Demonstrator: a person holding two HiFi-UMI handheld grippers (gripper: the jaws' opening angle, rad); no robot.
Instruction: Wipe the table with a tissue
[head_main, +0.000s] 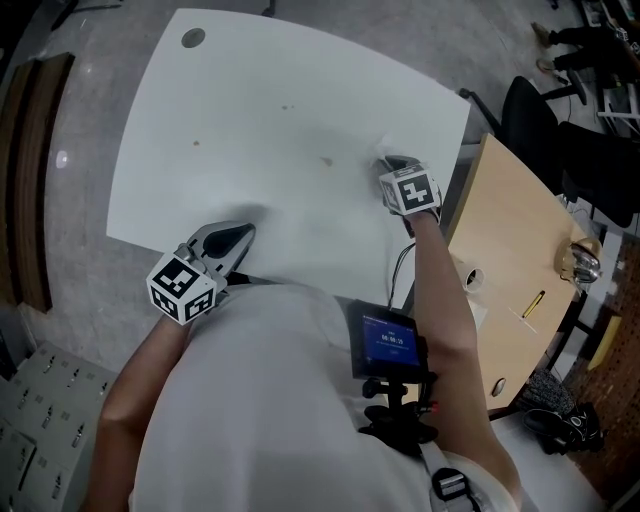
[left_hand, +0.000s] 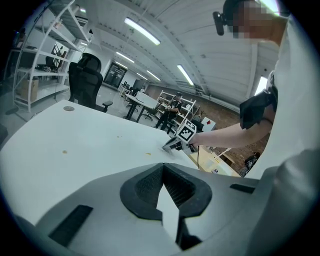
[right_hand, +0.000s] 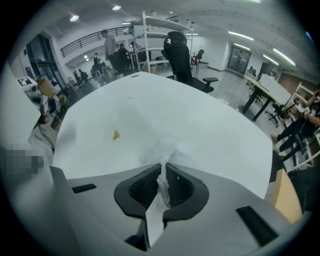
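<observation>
The tissue (right_hand: 165, 150) is grasped in the right claw (right_hand: 163, 167) at the desk's (head_main: 250, 110) three o'clock, ready for wiping; the left claw (left_hand: 162, 170) is closed and empty.

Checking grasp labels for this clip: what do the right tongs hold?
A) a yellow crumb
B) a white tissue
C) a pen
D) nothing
B: in the right gripper view, the right tongs are closed on a crumpled white tissue that spreads onto the white table.

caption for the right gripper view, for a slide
Right gripper shut on a tissue over the white table, a small yellow spot nearby.
</observation>
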